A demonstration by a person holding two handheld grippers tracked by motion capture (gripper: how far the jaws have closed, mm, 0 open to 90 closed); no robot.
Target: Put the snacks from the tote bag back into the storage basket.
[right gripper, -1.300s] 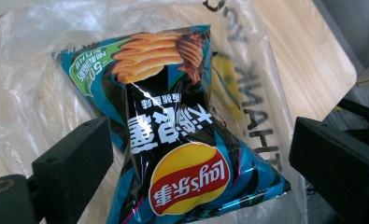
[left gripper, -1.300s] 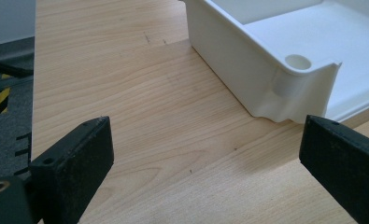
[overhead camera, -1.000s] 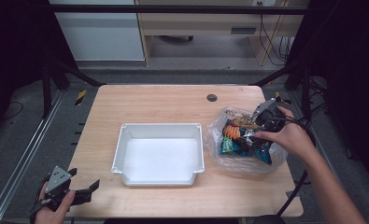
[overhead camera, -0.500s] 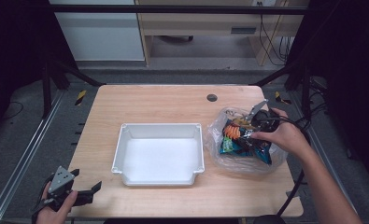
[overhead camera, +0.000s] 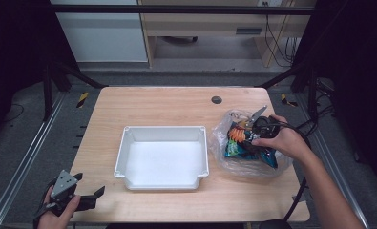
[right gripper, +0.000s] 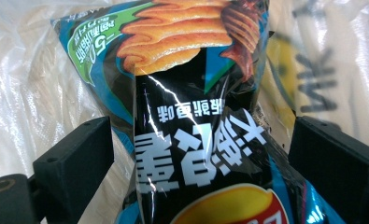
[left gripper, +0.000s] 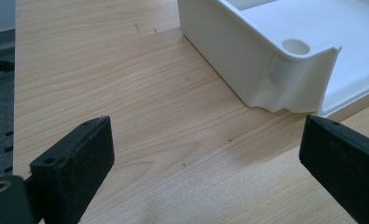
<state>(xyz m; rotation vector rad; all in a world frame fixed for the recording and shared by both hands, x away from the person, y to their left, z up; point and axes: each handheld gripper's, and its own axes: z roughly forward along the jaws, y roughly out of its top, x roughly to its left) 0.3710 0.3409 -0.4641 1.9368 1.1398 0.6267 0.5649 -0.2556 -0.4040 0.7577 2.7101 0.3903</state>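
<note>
Right gripper (right gripper: 196, 154), jaws apart, straddles a crisp packet (right gripper: 196, 116) inside a clear plastic bag (overhead camera: 272, 164); closing may snag the bag film too. Left gripper (left gripper: 205, 158) idles spread

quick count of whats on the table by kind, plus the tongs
white tray: 1
clear plastic bag: 1
chip packets in the bag, front one black and blue: at least 1, the rest too bunched to count
tongs: 2, left tongs open near the tray corner, right tongs open around the packet
total: 5 at least
</note>
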